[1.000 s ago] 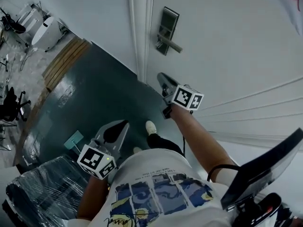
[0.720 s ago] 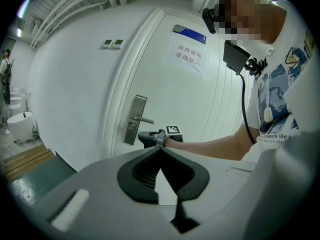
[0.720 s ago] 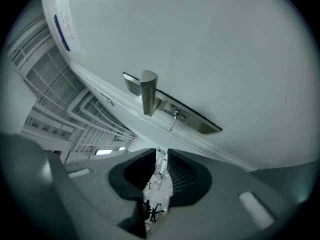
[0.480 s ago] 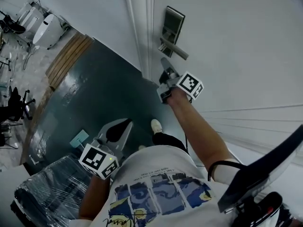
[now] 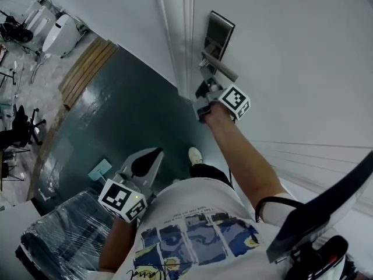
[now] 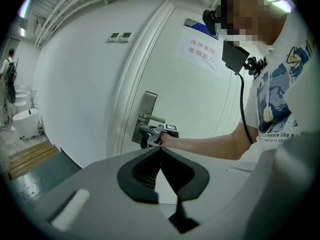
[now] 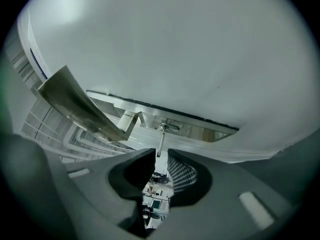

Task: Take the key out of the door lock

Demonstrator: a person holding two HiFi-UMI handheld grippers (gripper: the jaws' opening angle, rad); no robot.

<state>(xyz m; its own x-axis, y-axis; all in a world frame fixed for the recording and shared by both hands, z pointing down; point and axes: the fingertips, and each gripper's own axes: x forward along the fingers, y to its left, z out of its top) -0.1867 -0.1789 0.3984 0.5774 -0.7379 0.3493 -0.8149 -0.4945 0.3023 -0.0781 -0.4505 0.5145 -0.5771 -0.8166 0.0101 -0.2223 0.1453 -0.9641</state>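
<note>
While right tool point(image 7: 160, 155) gapes, key point(image 7: 161, 139) juts from lock point(image 7: 192, 127) toward it.

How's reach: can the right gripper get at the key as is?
Probably yes. The right gripper has its jaws apart, and the key sticks out of the lock plate toward their gap. The door handle sits off to one side, nothing between.

white walls point(image 5: 116, 16) — dark green floor point(image 5: 116, 121)

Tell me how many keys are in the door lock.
1: a key sticks out of the lock plate, its end at the mouth of the right gripper, jaws apart. No other shows.
</note>
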